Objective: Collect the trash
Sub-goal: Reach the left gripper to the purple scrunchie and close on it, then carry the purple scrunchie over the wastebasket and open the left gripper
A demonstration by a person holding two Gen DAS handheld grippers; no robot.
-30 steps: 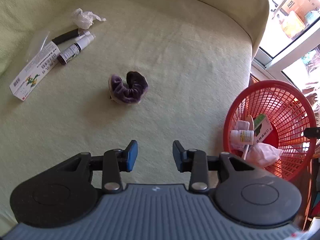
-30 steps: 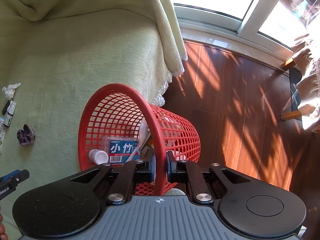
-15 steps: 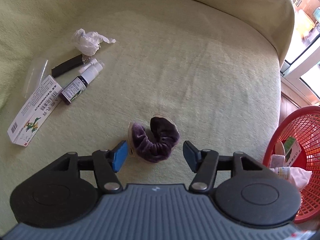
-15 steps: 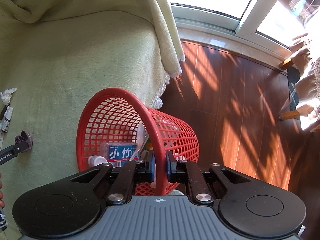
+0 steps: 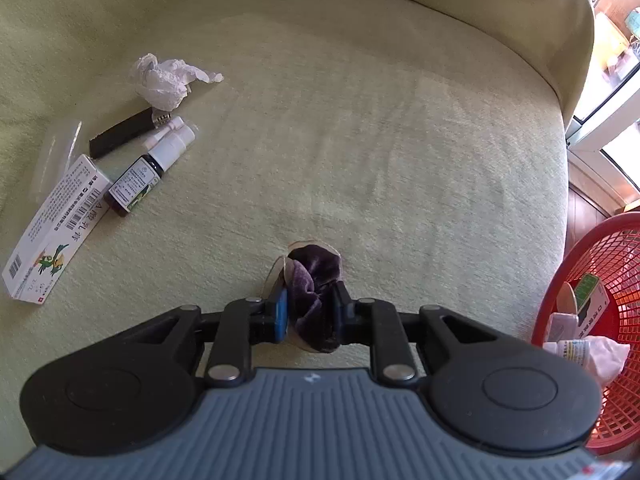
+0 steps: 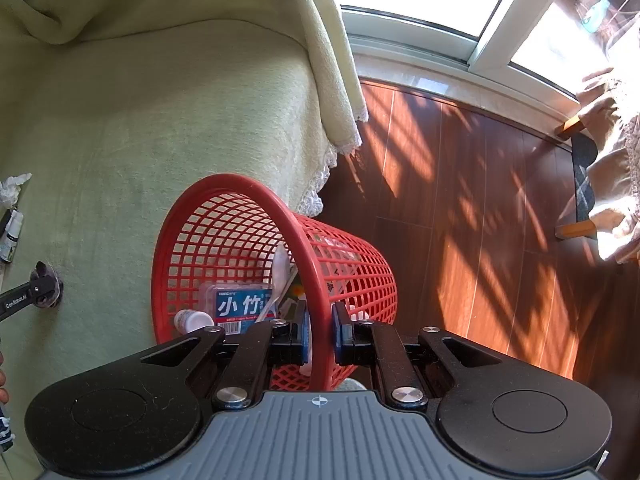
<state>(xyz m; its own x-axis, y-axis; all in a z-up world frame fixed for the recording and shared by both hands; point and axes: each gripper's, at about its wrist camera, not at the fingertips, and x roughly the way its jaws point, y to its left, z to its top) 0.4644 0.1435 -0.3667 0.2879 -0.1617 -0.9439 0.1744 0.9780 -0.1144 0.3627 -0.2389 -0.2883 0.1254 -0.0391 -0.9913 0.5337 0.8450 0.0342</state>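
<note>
Pinching a purple velvet scrunchie (image 5: 314,300) on the green sofa cover (image 5: 360,140), the left gripper (image 5: 308,312) was closed on it; the red mesh basket (image 6: 240,232) was clamped by its rim in the right gripper (image 6: 320,336), held near for dropping.

green sofa cover (image 5: 360,140) | wooden floor (image 6: 460,208) | window frame (image 6: 492,20)

Both wrist views look down closely, sharing the red basket (image 6: 320,240) and green couch (image 5: 360,140).
</note>
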